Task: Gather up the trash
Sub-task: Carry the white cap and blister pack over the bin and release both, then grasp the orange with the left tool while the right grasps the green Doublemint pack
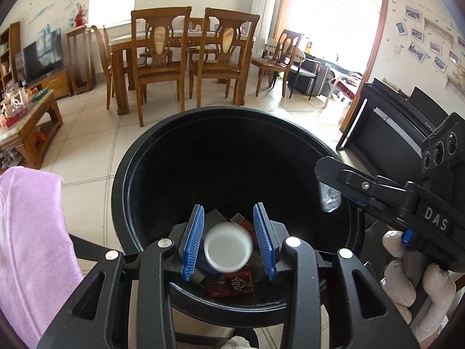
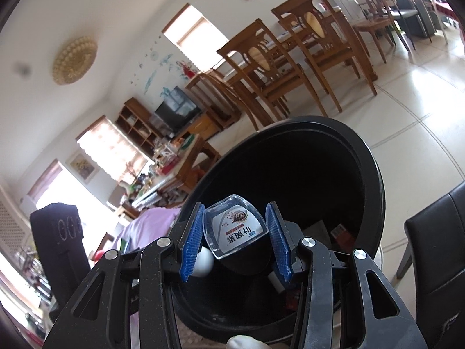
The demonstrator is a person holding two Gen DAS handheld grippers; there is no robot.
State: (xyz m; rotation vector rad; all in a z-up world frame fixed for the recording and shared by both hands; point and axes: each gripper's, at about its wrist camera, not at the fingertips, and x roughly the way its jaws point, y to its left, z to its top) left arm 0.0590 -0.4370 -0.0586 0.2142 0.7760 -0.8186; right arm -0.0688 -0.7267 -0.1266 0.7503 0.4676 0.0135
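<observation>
A black round trash bin [image 1: 221,110] stands open below both grippers. My left gripper [image 1: 229,206] hangs over its near rim. A blurred container with a round white end [image 1: 228,250] lies loose between the blue pads [image 1: 193,238], with gaps on both sides. My right gripper [image 2: 236,205] reaches over the bin [image 2: 375,174] from the right. A clear labelled bottle [image 2: 235,229] sits between its pads [image 2: 277,241], with a thin gap on the right side. In the left wrist view the right gripper [image 1: 325,186] and the clear bottle [image 1: 330,200] show over the bin's right rim.
Red printed packs [image 1: 232,283] lie at the bin's bottom. A gloved hand [image 1: 407,276] holds the right gripper. Pink cloth [image 1: 35,247] fills the left; a black piano [image 1: 392,133] and black chair [image 2: 436,247] stand right. Wooden dining chairs [image 1: 157,64] stand beyond on tiled floor.
</observation>
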